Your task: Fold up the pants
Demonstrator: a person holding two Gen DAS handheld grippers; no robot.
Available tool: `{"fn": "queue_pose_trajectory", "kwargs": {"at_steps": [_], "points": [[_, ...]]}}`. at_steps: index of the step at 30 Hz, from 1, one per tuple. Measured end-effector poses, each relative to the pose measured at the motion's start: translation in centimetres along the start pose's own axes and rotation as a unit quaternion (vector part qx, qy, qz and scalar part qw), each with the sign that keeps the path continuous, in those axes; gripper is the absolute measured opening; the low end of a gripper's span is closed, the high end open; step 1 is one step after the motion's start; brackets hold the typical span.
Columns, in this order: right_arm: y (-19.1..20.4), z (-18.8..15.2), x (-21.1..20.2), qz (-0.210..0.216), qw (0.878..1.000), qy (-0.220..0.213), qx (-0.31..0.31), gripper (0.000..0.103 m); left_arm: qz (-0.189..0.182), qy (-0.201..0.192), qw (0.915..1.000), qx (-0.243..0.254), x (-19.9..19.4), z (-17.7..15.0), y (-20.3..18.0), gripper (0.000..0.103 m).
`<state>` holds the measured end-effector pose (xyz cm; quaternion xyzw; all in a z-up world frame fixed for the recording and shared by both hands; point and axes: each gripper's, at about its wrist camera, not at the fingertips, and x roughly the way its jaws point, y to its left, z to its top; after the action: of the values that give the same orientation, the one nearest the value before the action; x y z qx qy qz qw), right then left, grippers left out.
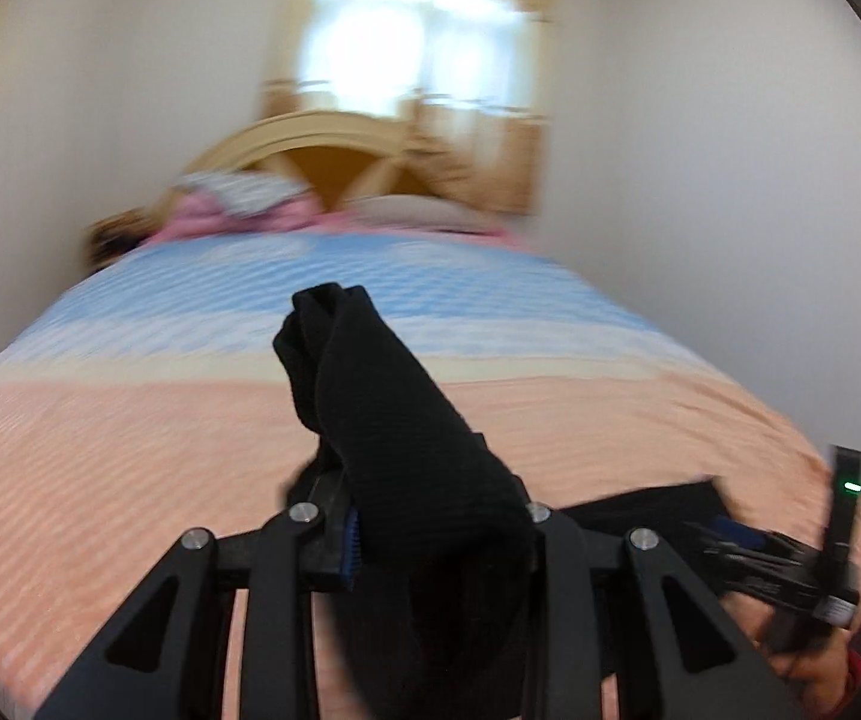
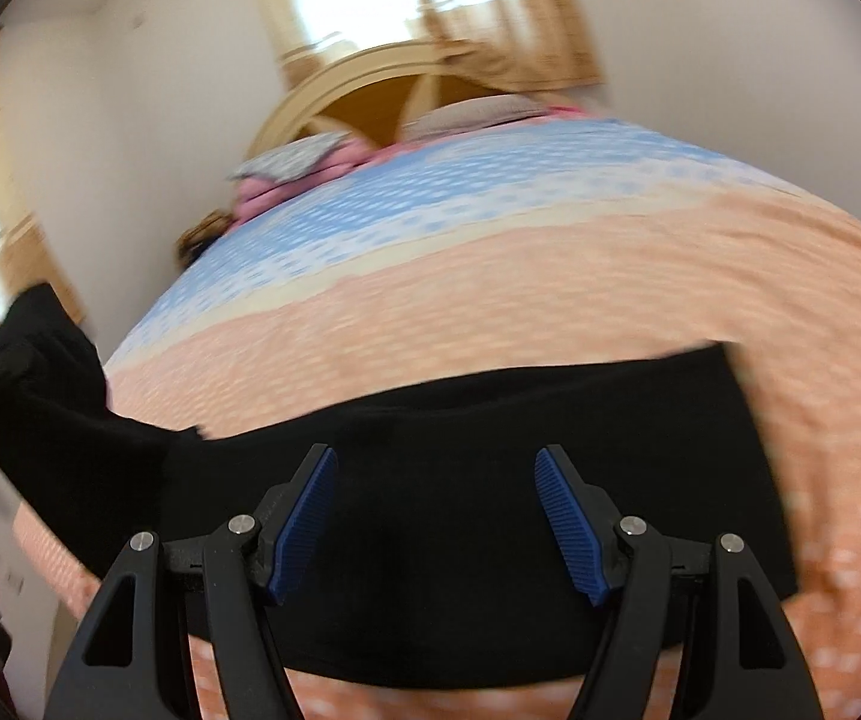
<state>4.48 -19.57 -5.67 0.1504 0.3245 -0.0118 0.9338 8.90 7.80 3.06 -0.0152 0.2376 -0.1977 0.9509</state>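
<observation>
Left gripper [image 1: 430,534] clamps a lifted end of the black pants [image 2: 490,480]; right gripper [image 2: 436,516], fingers spread, hovers above the near flat portion, likeliest best pinned before folding.

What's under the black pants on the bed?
The black pants lie on the bed's orange part of the bedspread, which shows all around them. Whatever sits right beneath the cloth is covered. One end is lifted, pinched in the left gripper.
</observation>
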Motion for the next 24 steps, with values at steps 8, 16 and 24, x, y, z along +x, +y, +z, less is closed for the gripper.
{"fn": "queue_pose_trajectory", "kwargs": {"at_steps": [8, 16, 24], "points": [[-8.8, -0.5, -4.2, -0.071, 0.994, -0.023, 0.078, 0.070, -0.128, 0.031, 0.9843, 0.117, 4.5, -2.8, -12.3, 0.031], [-12.0, -0.8, -5.3, -0.080, 0.990, -0.027, 0.111, 0.070, -0.101, 0.045, 0.9707, 0.214, 8.3, -8.3, -18.4, 0.032], [-11.8, -1.1, -5.0, -0.075, 0.991, -0.022, 0.111, 0.070, -0.081, 0.064, 0.9514, 0.290, 9.2, -11.9, -21.3, 0.083]]}}
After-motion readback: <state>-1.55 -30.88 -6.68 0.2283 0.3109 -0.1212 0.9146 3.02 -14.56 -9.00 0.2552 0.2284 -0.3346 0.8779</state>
